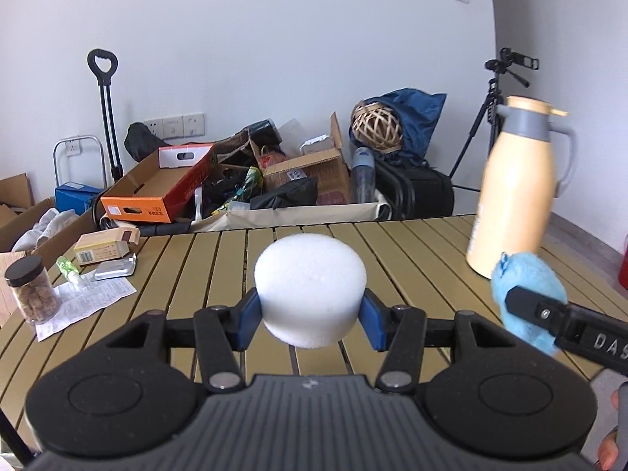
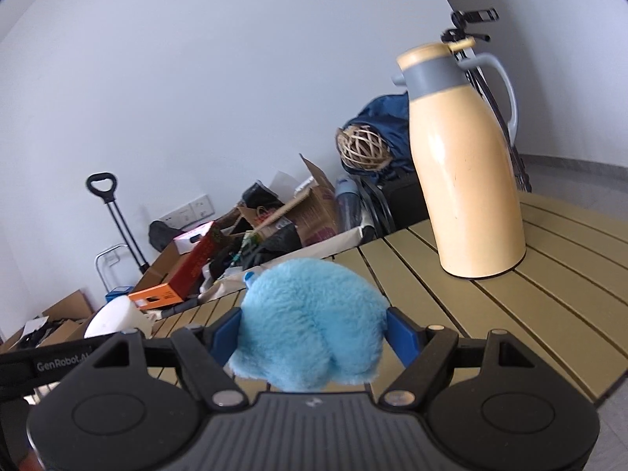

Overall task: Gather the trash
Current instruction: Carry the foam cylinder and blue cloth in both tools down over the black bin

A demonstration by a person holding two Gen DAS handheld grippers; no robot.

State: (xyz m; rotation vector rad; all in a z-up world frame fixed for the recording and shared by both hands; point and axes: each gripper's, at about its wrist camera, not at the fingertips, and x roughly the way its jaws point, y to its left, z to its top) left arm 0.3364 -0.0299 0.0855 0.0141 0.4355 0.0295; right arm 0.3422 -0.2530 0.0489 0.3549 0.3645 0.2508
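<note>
Left tool (image 1: 312, 310) clamps a white foam puck (image 1: 310, 288) between its blue pads, held above the slatted counter (image 1: 412, 259); right tool (image 2: 314, 333) grips a blue plush toy (image 2: 310, 322), jaws set wider; only the left view shows the counter's far-left litter: a paper sheet (image 1: 84, 304), a nut jar (image 1: 33, 288), a small carton (image 1: 104, 249), a foil pack (image 1: 115, 269); the right view shows the cream thermos jug (image 2: 465, 172) whole, standing upright on the counter beyond the toy; floor clutter lies behind.

The left gripper (image 1: 310, 314) clamps a white foam cylinder (image 1: 310, 290); to its right, a blue plush toy (image 1: 526, 286).
</note>
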